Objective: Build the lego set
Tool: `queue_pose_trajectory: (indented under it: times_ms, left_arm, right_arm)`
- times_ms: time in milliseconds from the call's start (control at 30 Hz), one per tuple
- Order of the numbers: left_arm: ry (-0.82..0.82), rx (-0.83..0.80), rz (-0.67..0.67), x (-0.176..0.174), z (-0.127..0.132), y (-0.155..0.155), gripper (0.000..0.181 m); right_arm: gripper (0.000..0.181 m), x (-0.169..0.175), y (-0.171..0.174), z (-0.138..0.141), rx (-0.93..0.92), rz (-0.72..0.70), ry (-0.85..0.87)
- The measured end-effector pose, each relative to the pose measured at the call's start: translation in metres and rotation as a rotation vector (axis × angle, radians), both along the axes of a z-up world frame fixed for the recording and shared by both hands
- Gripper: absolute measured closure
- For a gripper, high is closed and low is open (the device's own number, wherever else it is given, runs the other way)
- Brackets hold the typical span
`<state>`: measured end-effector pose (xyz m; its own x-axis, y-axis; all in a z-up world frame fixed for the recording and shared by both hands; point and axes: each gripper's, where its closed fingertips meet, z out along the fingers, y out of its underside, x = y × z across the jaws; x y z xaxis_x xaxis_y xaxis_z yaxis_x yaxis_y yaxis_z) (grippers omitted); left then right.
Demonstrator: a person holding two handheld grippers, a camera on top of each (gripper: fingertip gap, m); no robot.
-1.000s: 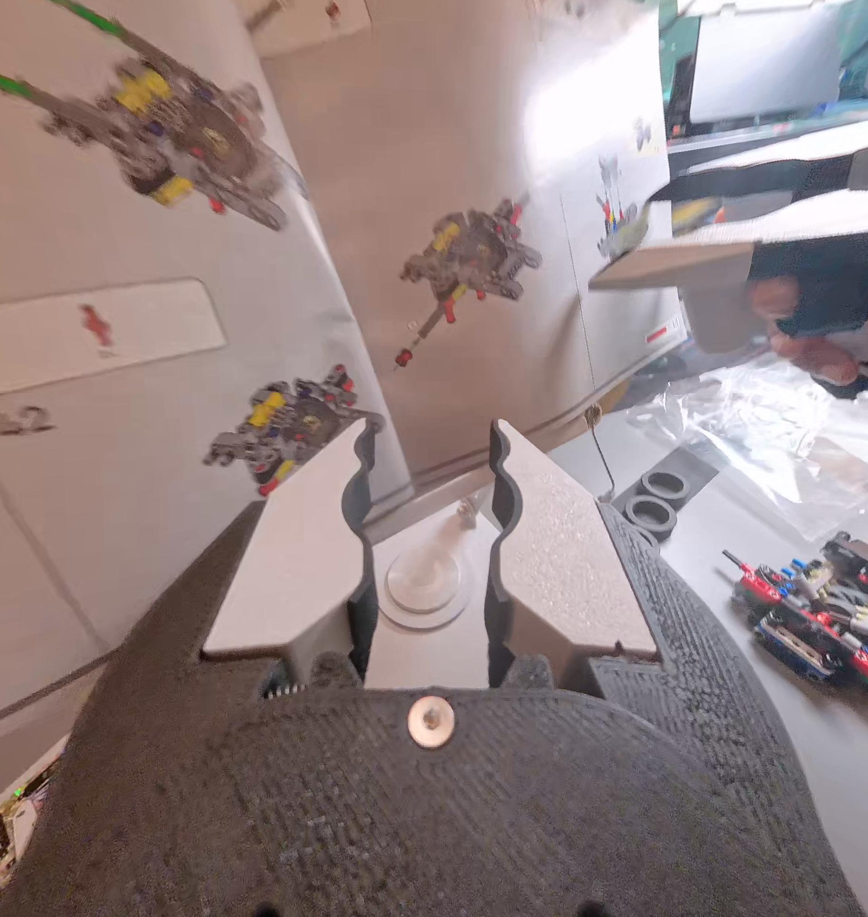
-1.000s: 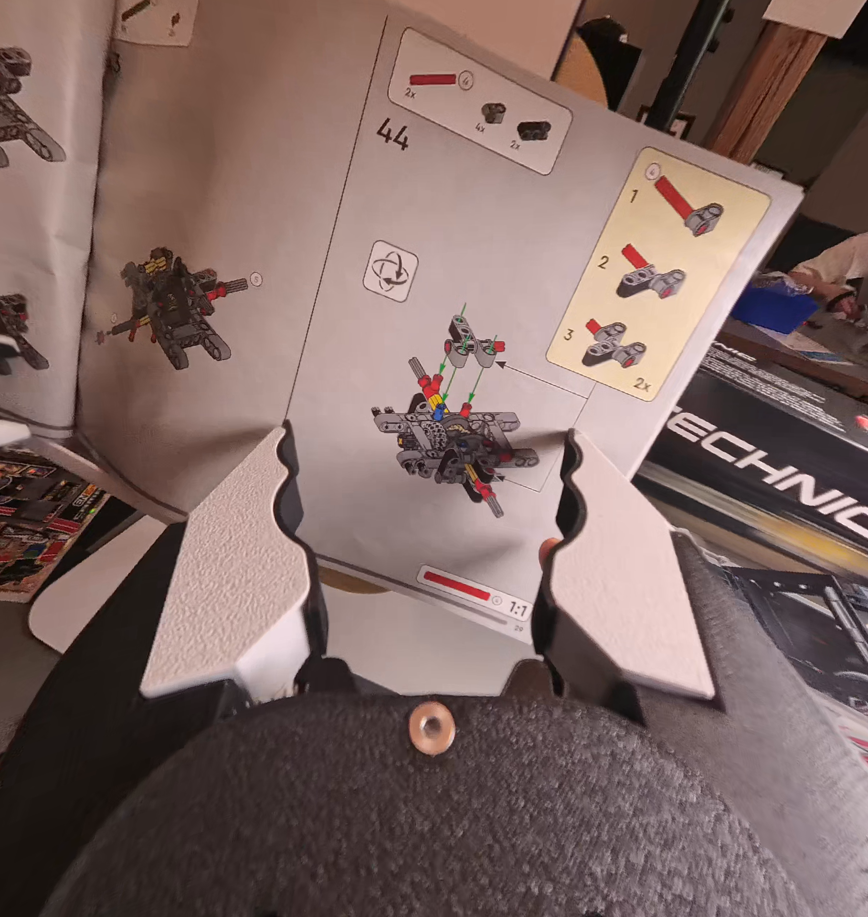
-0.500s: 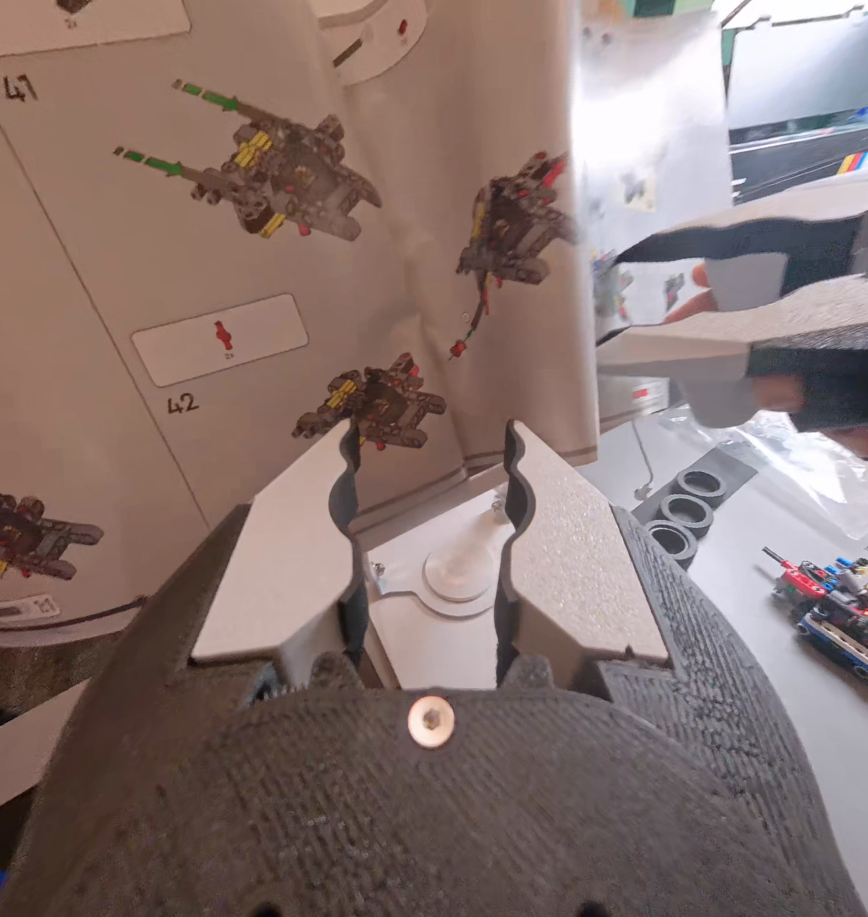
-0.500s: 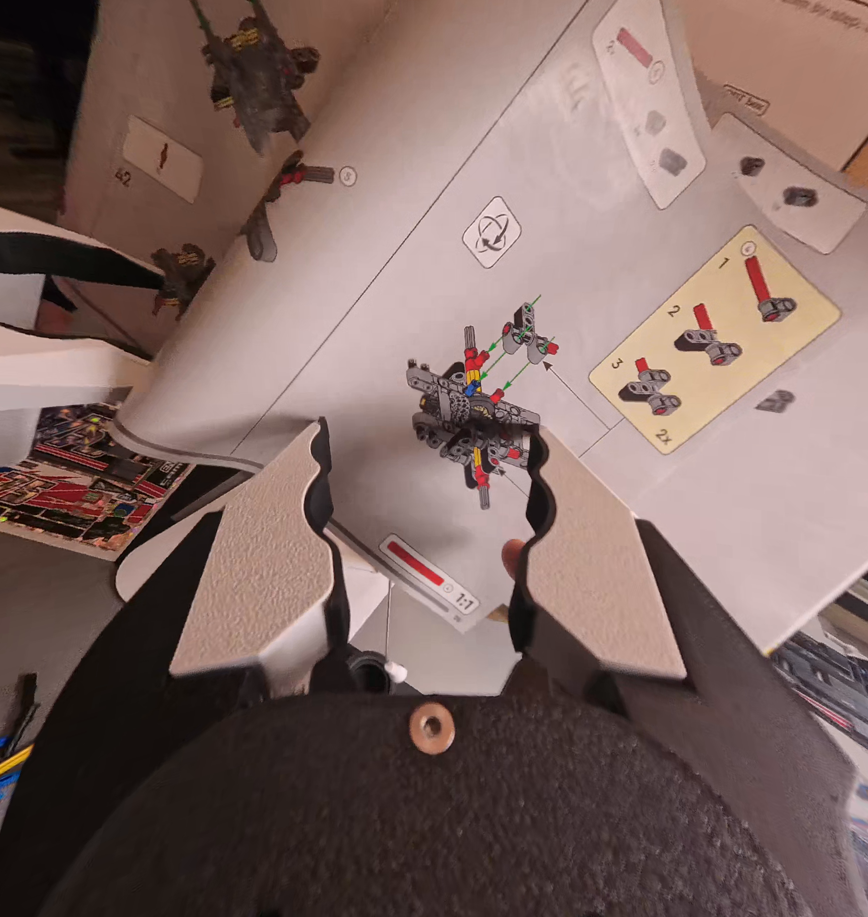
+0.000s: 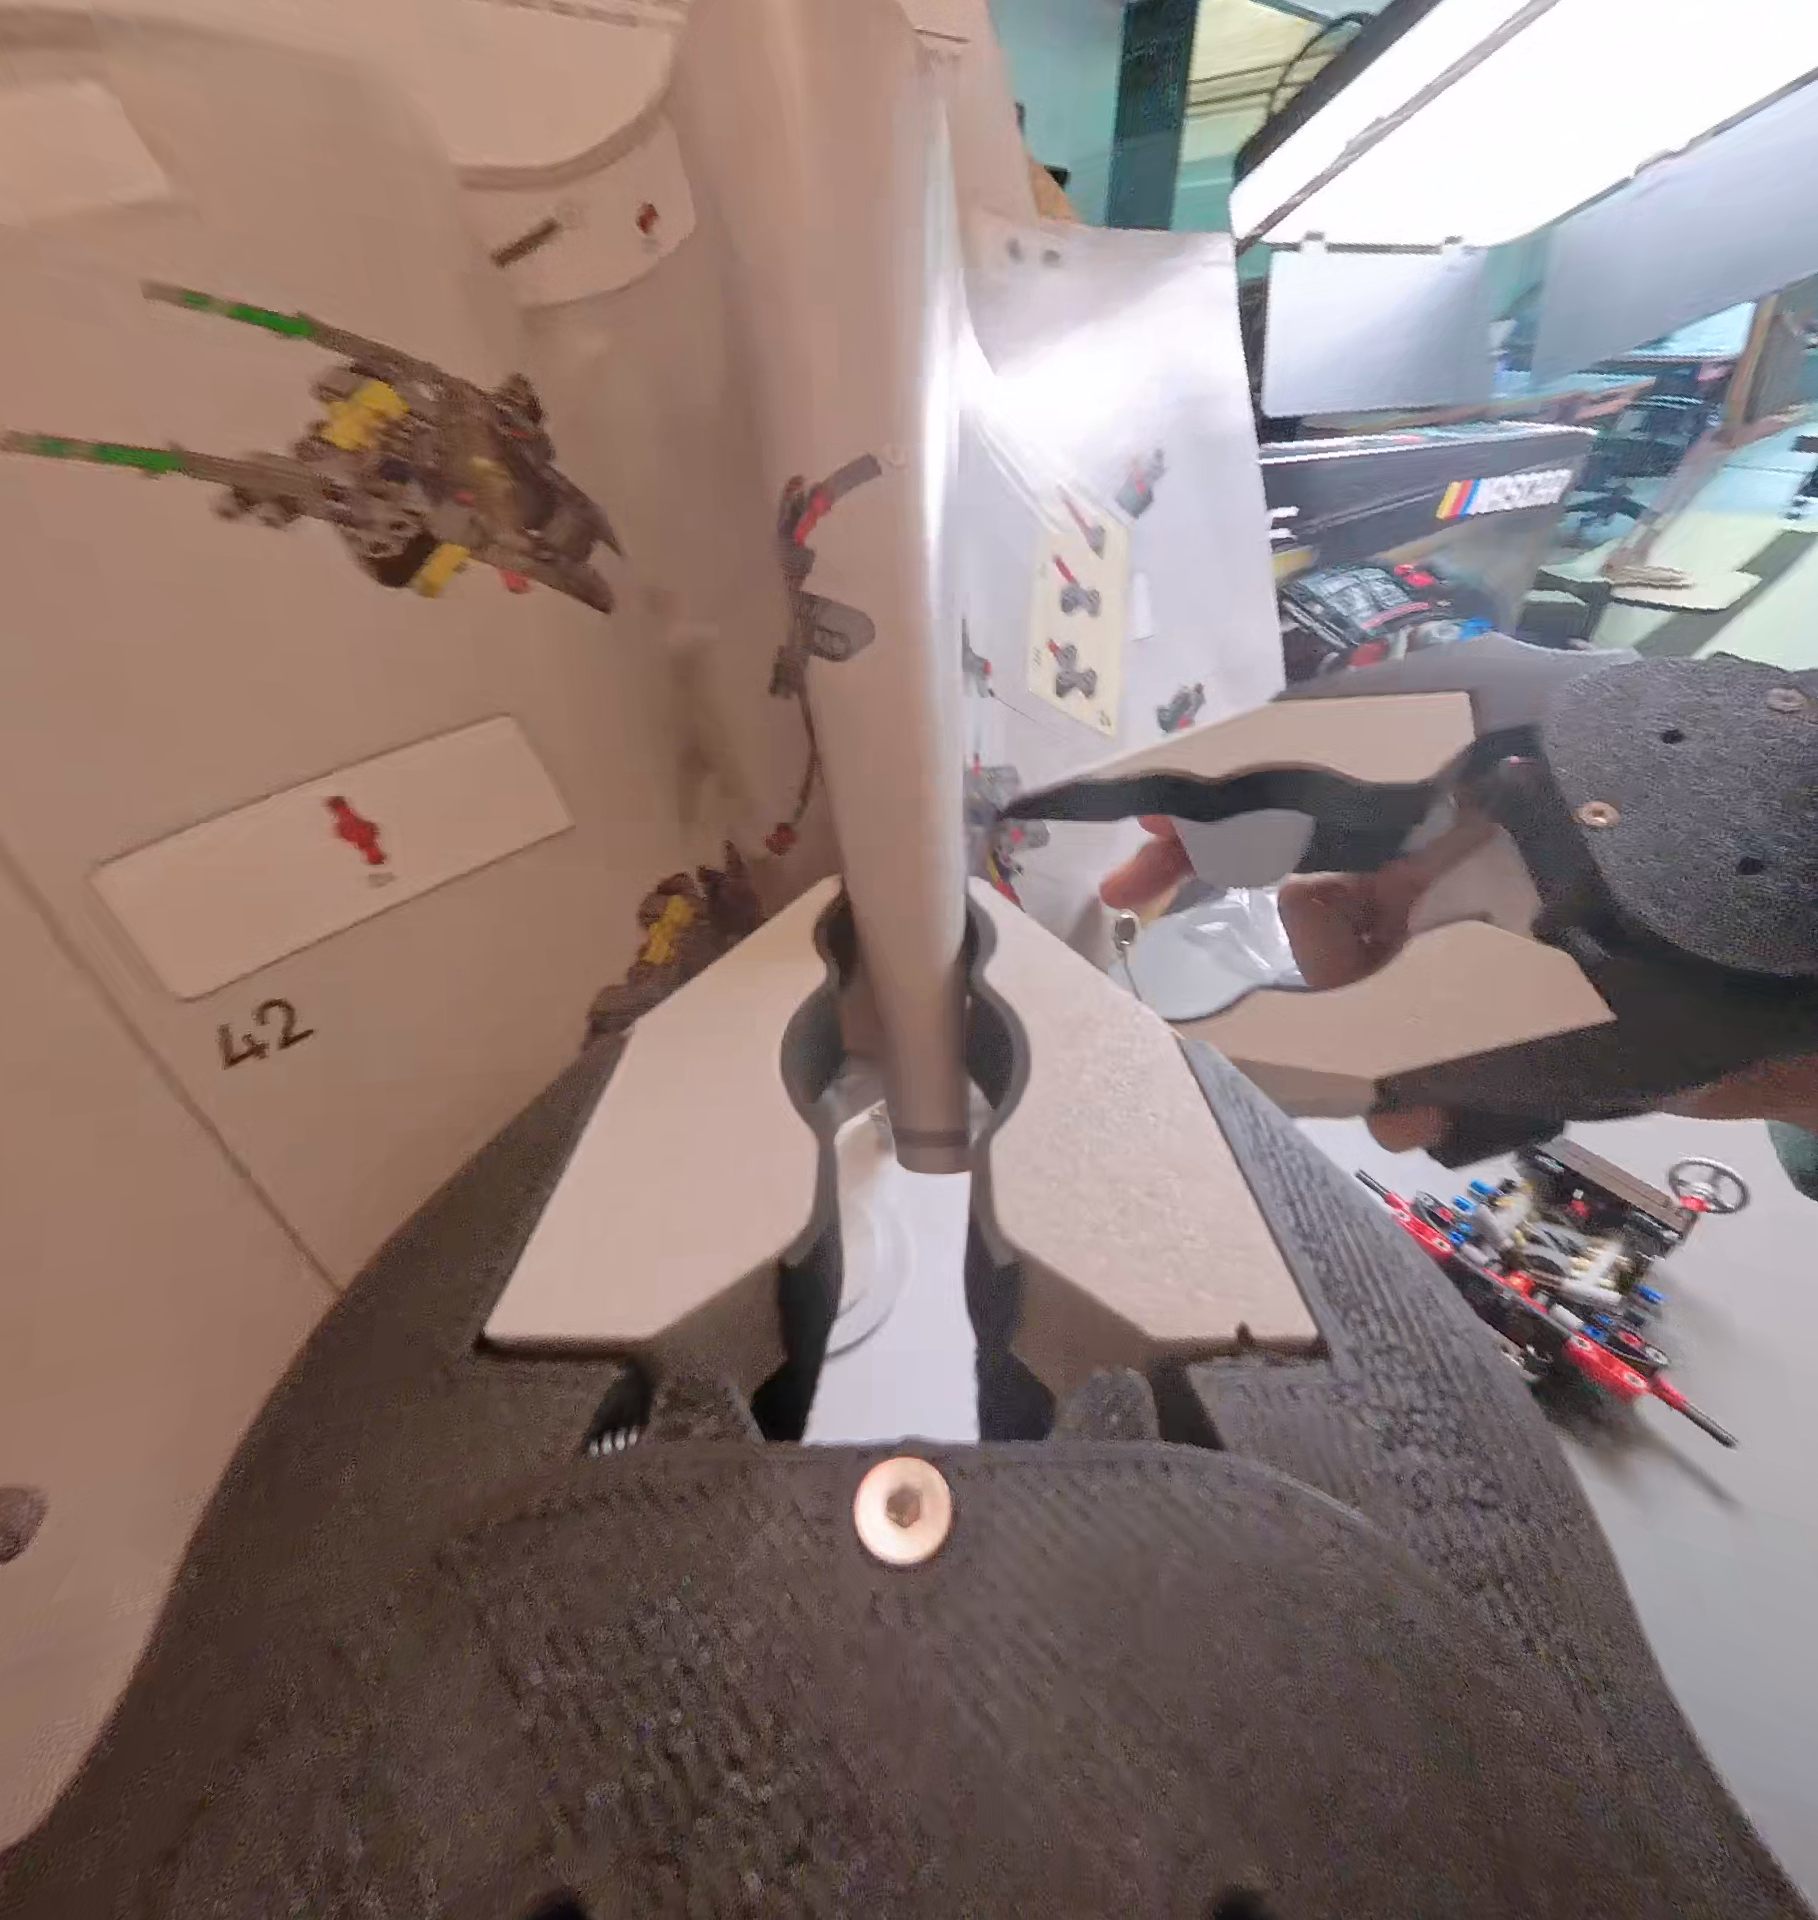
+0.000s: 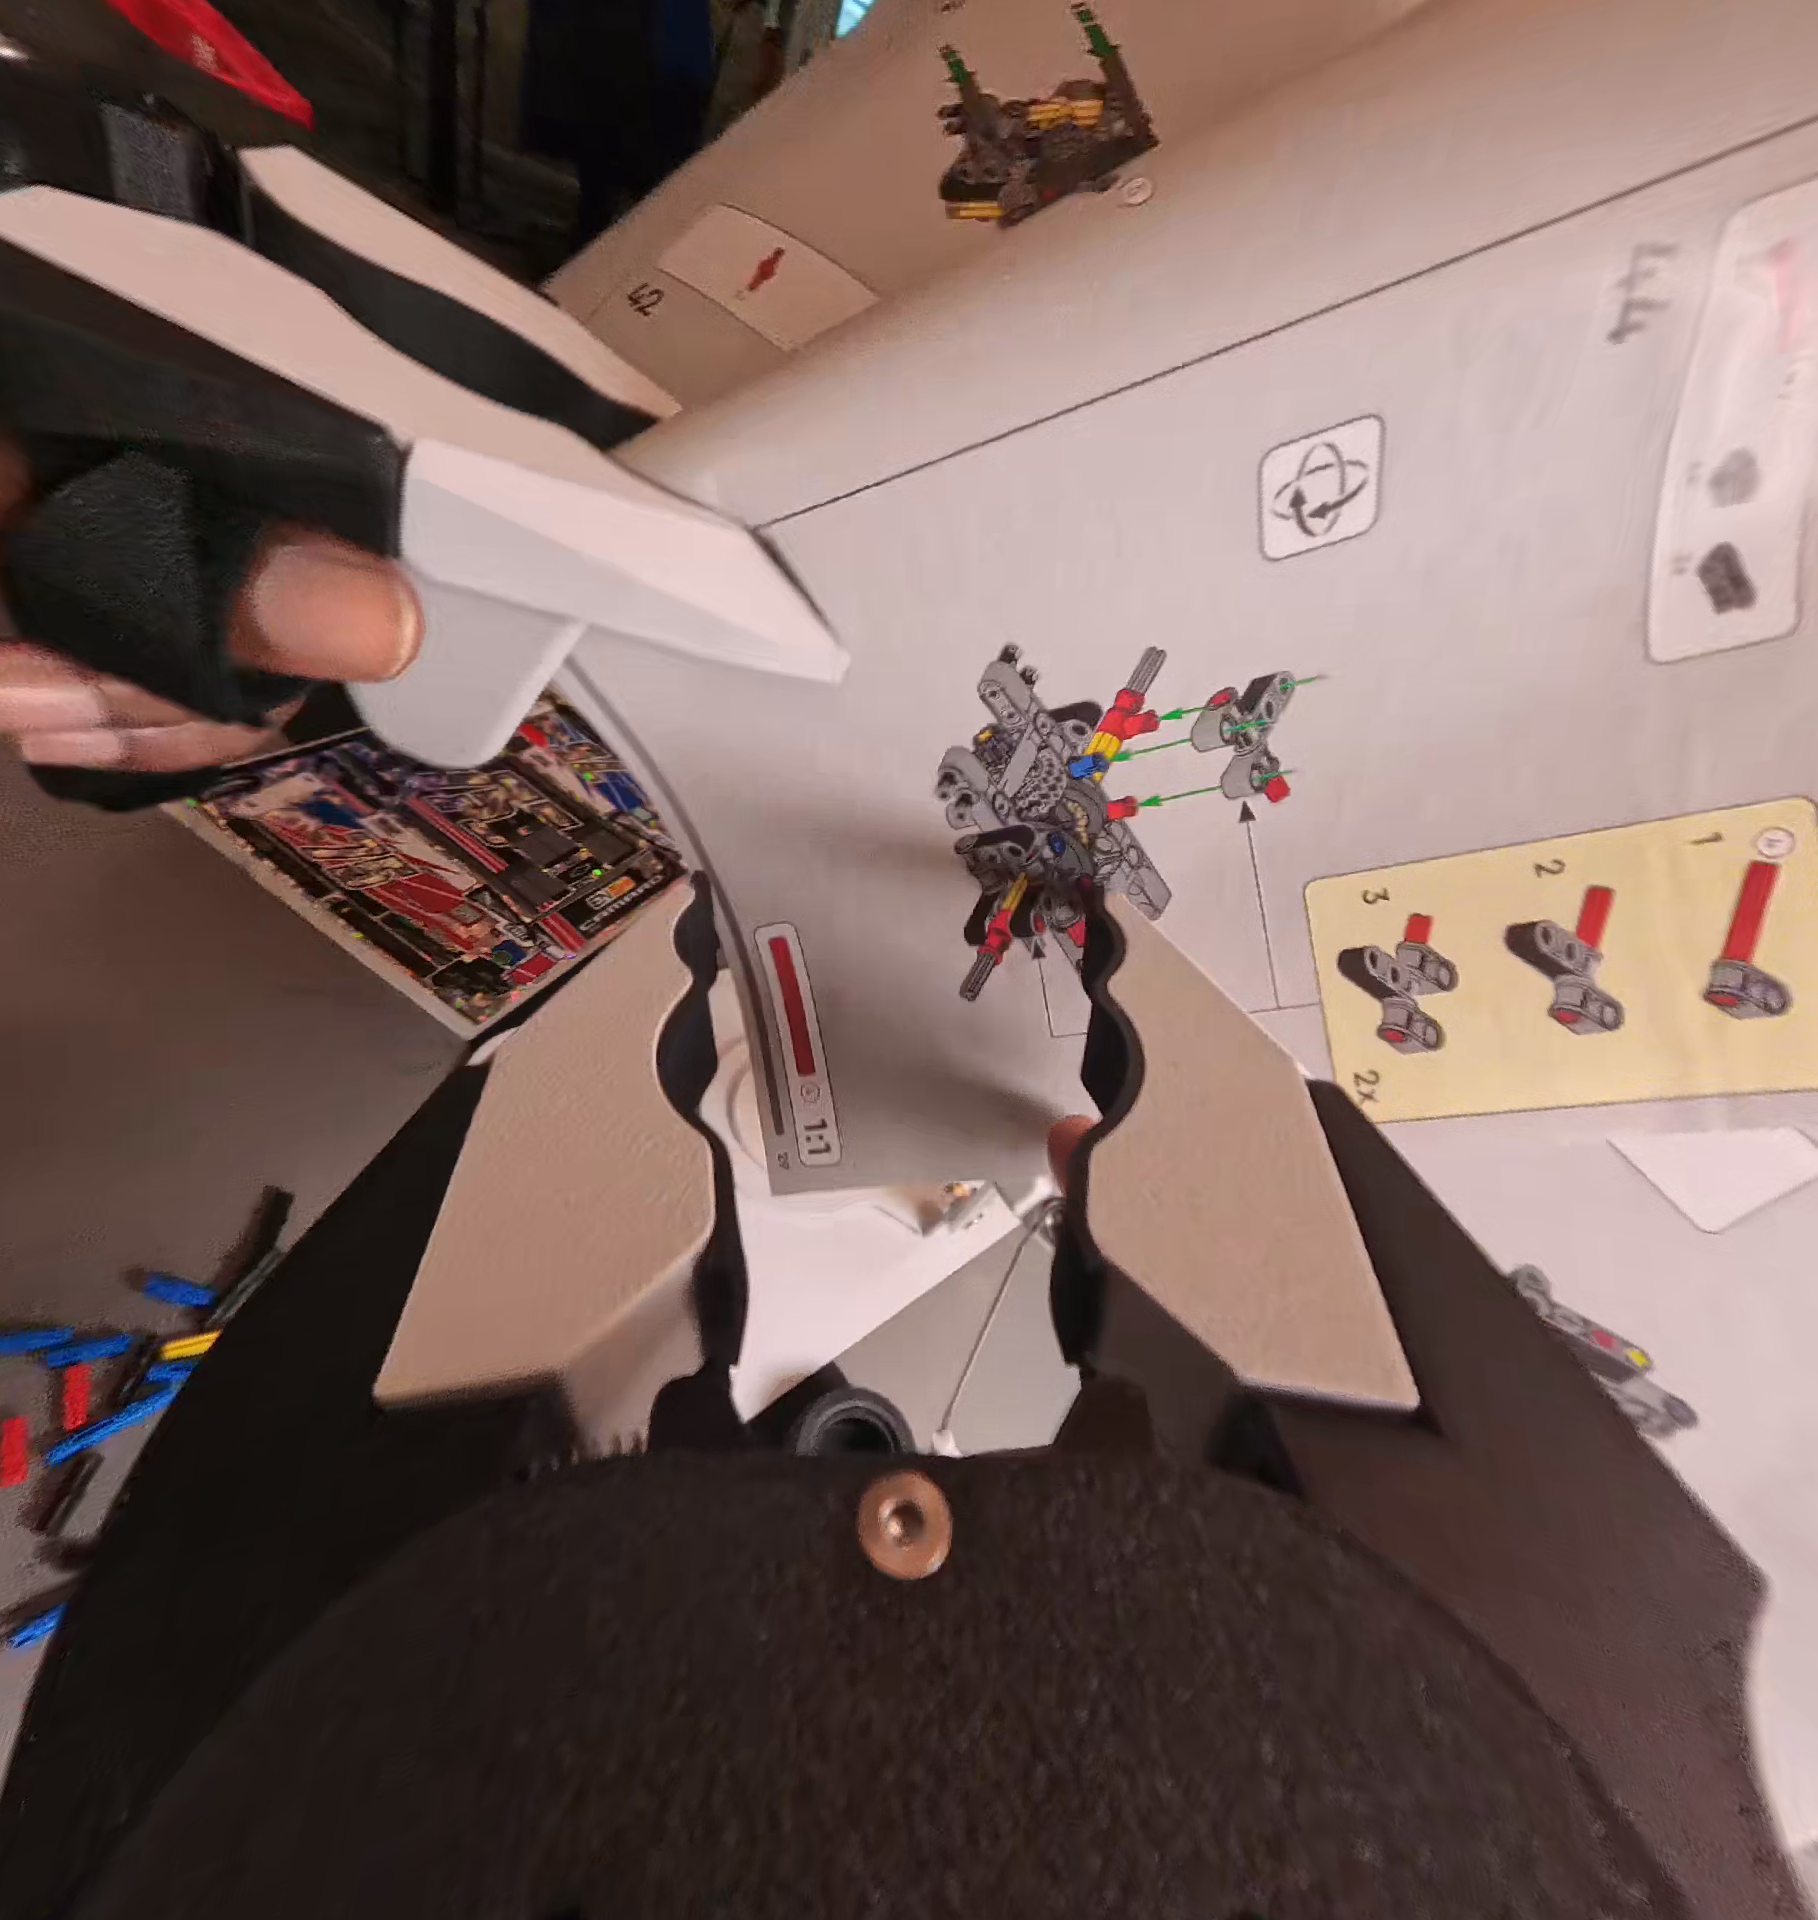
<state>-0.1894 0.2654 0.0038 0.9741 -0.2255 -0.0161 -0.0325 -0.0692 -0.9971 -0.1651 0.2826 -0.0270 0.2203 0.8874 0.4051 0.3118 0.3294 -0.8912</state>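
The open instruction booklet (image 5: 292,852) stands in front of both grippers. My left gripper (image 5: 905,925) is shut on a curled page (image 5: 910,665) that stands on edge between its fingers. It also shows in the right wrist view (image 6: 723,525) at the upper left, with a gloved hand behind it. My right gripper (image 6: 894,925) is open, with the lower corner of the step page (image 6: 1248,582) lying between its fingers. It also shows in the left wrist view (image 5: 1185,894), open, to the right of the curled page. A part-built red and black lego model (image 5: 1549,1268) lies on the table at the right.
Loose blue, red and black pins (image 6: 105,1382) lie on the table at the lower left. A printed sheet (image 6: 437,852) lies flat under the left gripper. Grey lego parts (image 6: 1591,1351) lie at the right. A white stand base (image 6: 843,1257) sits under the booklet. There is about 5 cm between the tips of the two grippers.
My left gripper has narrowed and closed on the curled page, which now stands on edge. My right gripper has rolled and stays open over the page's lower corner.
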Motion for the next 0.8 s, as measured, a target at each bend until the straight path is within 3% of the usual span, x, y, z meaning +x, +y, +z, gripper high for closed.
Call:
queue_pose_trajectory:
  times_ms: [33, 167, 267, 433, 500, 633, 800]
  left_arm:
    - [-0.021, 0.015, 0.004, -0.004, 0.003, -0.003, 0.171]
    - [-0.176, 0.066, 0.026, -0.033, 0.011, -0.018, 0.178]
    - [-0.329, 0.084, 0.004, -0.055, 0.012, -0.026, 0.177]
    - [-0.718, 0.185, -0.14, -0.084, 0.024, -0.043, 0.177]
    - [-0.8, 0.183, -0.172, -0.092, 0.021, -0.048, 0.178]
    - [-0.738, 0.182, -0.157, -0.097, 0.018, -0.066, 0.17]
    - [-0.408, 0.227, -0.135, -0.082, 0.037, -0.107, 0.14]
  right_arm:
    - [0.112, 0.001, -0.003, 0.0, -0.005, 0.015, 0.005]
    - [0.12, 0.028, 0.001, 0.027, 0.021, -0.047, 0.197]
    - [0.118, 0.049, 0.019, 0.038, -0.083, -0.121, 0.312]
    - [0.115, 0.032, 0.02, 0.026, -0.29, -0.038, 0.276]
    - [0.119, 0.016, 0.014, 0.028, -0.348, 0.001, 0.263]
    - [0.157, -0.007, -0.005, 0.05, -0.343, 0.078, 0.306]
    - [0.181, -0.034, -0.068, 0.06, -0.369, 0.33, 0.26]
